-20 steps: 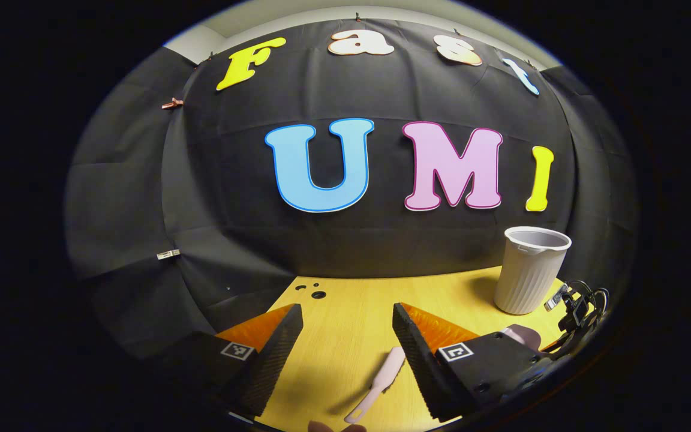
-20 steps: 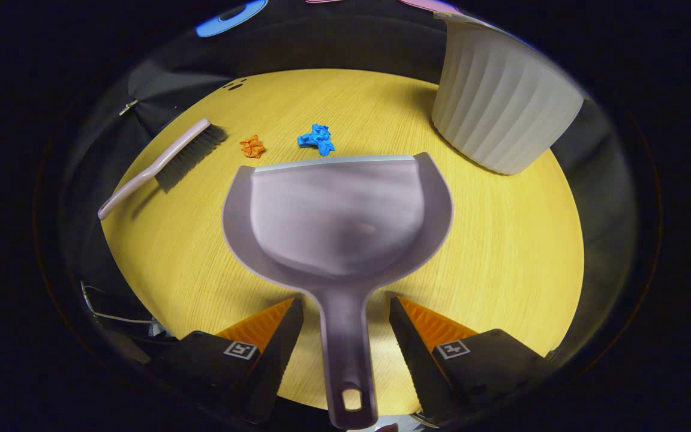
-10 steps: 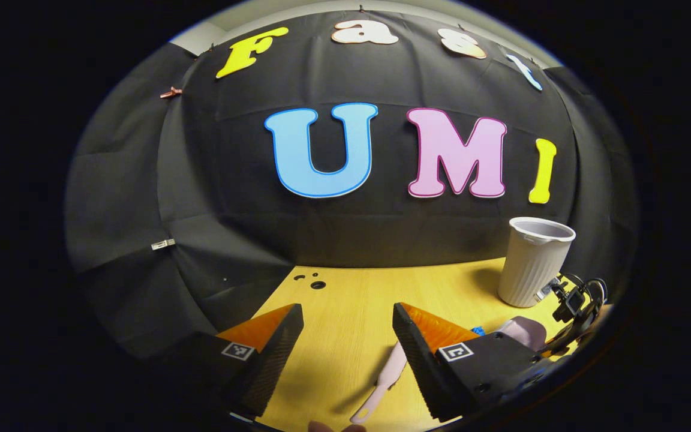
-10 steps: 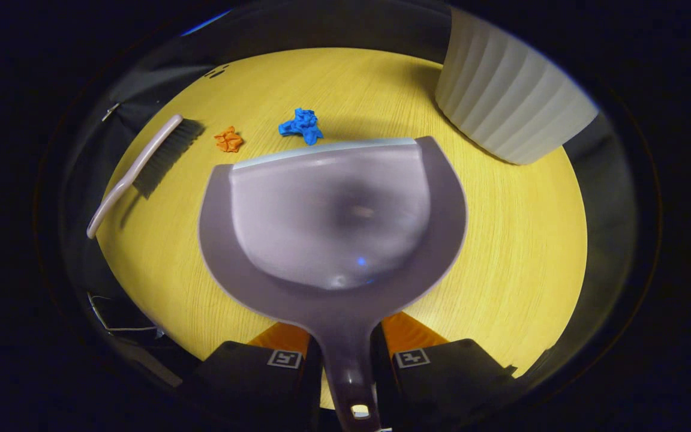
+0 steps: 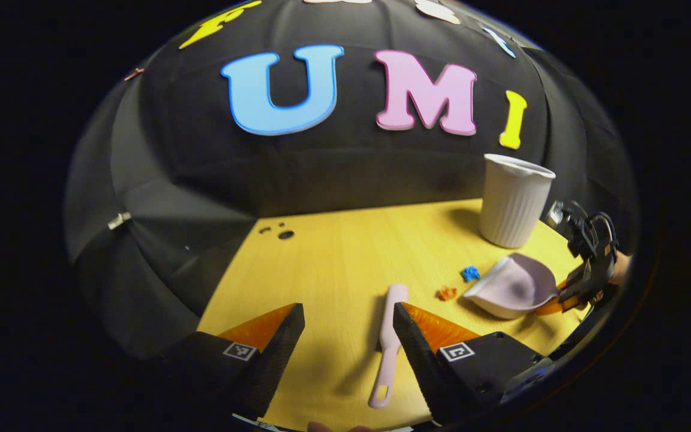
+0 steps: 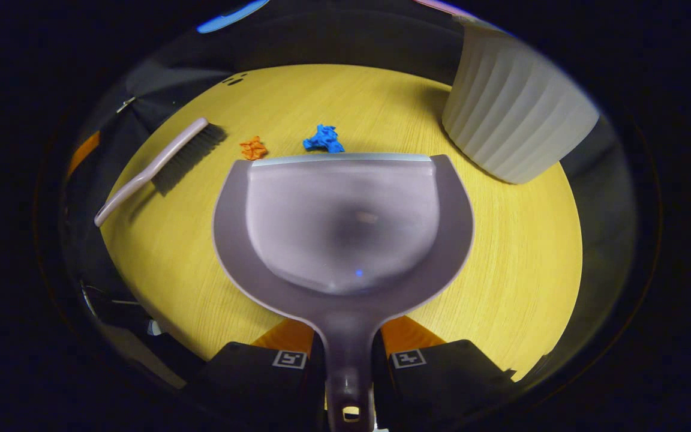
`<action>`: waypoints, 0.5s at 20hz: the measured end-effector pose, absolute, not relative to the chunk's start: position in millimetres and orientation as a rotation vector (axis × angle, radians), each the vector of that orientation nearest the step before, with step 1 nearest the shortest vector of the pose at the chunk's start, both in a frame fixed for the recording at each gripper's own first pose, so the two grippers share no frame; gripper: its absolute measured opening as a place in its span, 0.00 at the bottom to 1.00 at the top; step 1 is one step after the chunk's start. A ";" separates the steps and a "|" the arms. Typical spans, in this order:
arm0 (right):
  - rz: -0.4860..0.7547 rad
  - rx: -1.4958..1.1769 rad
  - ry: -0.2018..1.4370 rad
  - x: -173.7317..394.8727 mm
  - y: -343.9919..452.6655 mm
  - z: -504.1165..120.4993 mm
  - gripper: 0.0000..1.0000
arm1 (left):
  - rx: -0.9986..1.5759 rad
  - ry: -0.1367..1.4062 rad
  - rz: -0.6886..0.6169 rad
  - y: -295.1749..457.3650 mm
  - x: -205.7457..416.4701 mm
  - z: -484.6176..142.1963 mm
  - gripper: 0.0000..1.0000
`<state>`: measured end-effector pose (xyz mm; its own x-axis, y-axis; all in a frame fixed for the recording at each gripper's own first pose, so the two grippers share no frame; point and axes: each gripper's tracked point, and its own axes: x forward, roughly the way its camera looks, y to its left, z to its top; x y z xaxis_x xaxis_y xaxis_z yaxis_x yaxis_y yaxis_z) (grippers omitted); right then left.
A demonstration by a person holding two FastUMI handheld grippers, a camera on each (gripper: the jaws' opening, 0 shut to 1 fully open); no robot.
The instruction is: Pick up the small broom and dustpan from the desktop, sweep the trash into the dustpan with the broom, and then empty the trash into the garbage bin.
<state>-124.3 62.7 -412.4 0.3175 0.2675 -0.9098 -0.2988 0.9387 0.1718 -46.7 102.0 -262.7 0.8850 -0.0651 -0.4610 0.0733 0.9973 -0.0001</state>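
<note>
Right gripper view: right hand-held gripper point(image 6: 348, 360) is clamped on the dustpan point(image 6: 342, 225) handle, both fingers pressing its neck from either side. Pan extends straight ahead of the fingers, open side up, front lip toward the trash. Blue scrap point(image 6: 323, 139) sits just beyond the lip, touching or nearly so; cannot tell which. Orange scrap point(image 6: 253, 147) lies just off the lip's left corner. Broom point(image 6: 156, 166) lies flat on the surface point(image 6: 513, 252) left of the dustpan, bristles toward the orange scrap, handle pointing away from it. Bin point(image 6: 516, 114), ribbed and pale, stands upright beyond the dustpan's right corner, apart from it.

Left gripper view: left hand-held gripper point(image 5: 348, 336) has its fingers spread wide, holding nothing. Broom point(image 5: 388, 342) lies on the surface point(image 5: 321, 252) between the fingers, close against the right finger, handle loop nearest the camera; cannot tell if it touches the finger. Dustpan point(image 5: 510, 288) is right of the broom, tilted with its lip down toward the surface, held by the right hand-held gripper point(image 5: 561, 294). Orange scrap point(image 5: 446, 293) and blue scrap point(image 5: 470, 273) lie between broom and dustpan, nearer the dustpan. Bin point(image 5: 513, 201) stands behind the dustpan near the surface's far edge.
</note>
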 end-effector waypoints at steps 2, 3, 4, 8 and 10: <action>0.381 -0.013 1.176 -133.7 59.7 -402.0 0.36 | 0.026 0.554 -0.137 85.5 -46.5 -285.0 0.95; 0.383 -0.005 1.170 -139.3 57.1 -397.6 0.41 | 0.037 0.592 -0.160 78.7 -45.6 -297.5 0.95; 0.386 -0.004 1.163 -144.2 54.7 -394.2 0.41 | 0.054 0.637 -0.175 73.3 -44.1 -310.0 0.95; 0.406 -0.025 1.161 -161.4 42.7 -385.5 0.36 | 0.106 0.763 -0.192 58.1 -30.2 -348.5 0.92; 0.414 -0.021 1.176 -163.5 42.0 -387.1 0.40 | 0.096 0.830 -0.193 52.1 -23.7 -366.8 0.88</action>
<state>-163.5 42.0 -387.1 0.3184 0.3040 -0.8979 -0.3254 0.9247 0.1977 -23.7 52.1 -366.8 0.6590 -0.1326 -0.7404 0.2076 0.9782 0.0095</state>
